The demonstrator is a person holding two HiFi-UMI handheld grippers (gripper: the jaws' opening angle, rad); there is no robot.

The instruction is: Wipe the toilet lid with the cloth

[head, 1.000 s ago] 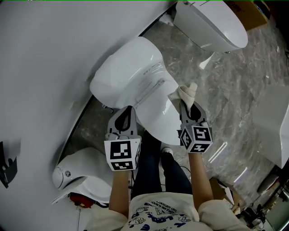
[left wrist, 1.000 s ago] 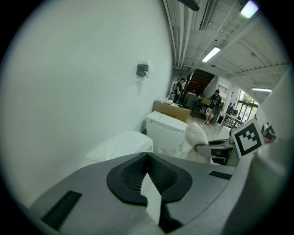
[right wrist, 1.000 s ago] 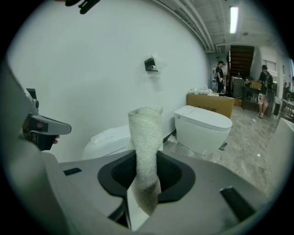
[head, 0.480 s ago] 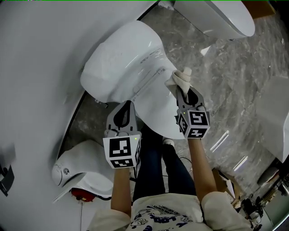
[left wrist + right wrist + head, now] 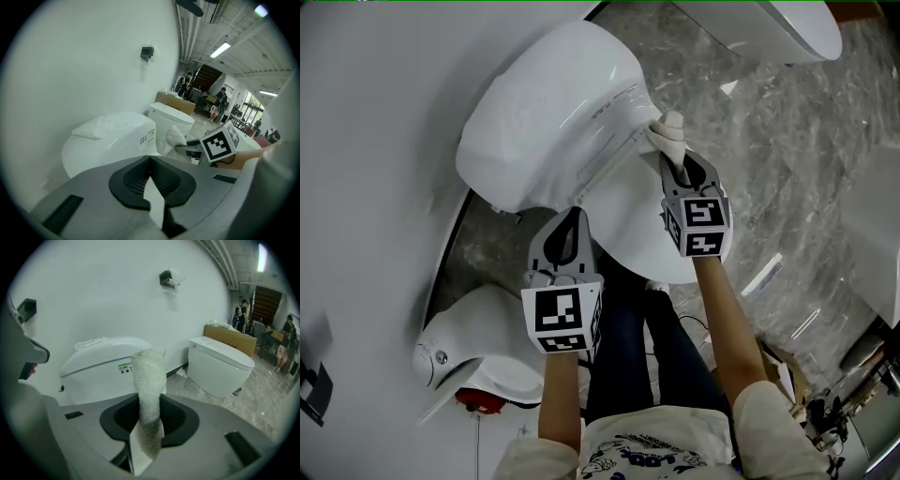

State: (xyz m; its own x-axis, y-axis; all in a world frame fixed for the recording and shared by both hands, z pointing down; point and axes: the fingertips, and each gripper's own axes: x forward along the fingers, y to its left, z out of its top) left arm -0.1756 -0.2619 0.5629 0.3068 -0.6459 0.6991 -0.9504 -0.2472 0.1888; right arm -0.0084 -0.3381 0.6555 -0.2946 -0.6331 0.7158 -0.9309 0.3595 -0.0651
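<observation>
The white toilet (image 5: 544,103) stands against the wall, its closed lid (image 5: 623,220) stretching toward me. My right gripper (image 5: 675,159) is shut on a rolled white cloth (image 5: 667,131). The cloth's tip touches the toilet's right side where the lid meets the rear body. In the right gripper view the cloth (image 5: 149,380) sticks up from between the jaws in front of the toilet (image 5: 103,366). My left gripper (image 5: 567,234) hovers over the lid's near left edge, jaws closed on nothing. The left gripper view shows the cloth (image 5: 174,137) beside the toilet (image 5: 112,140).
A second toilet (image 5: 787,23) stands to the right on the marble floor (image 5: 787,169). Another white fixture (image 5: 473,347) with a red part (image 5: 473,398) sits at lower left by the wall (image 5: 375,141). People stand far off (image 5: 220,98).
My right gripper has carried the cloth forward along the lid's right edge to the rear body. The left gripper has stayed by the lid's near left edge.
</observation>
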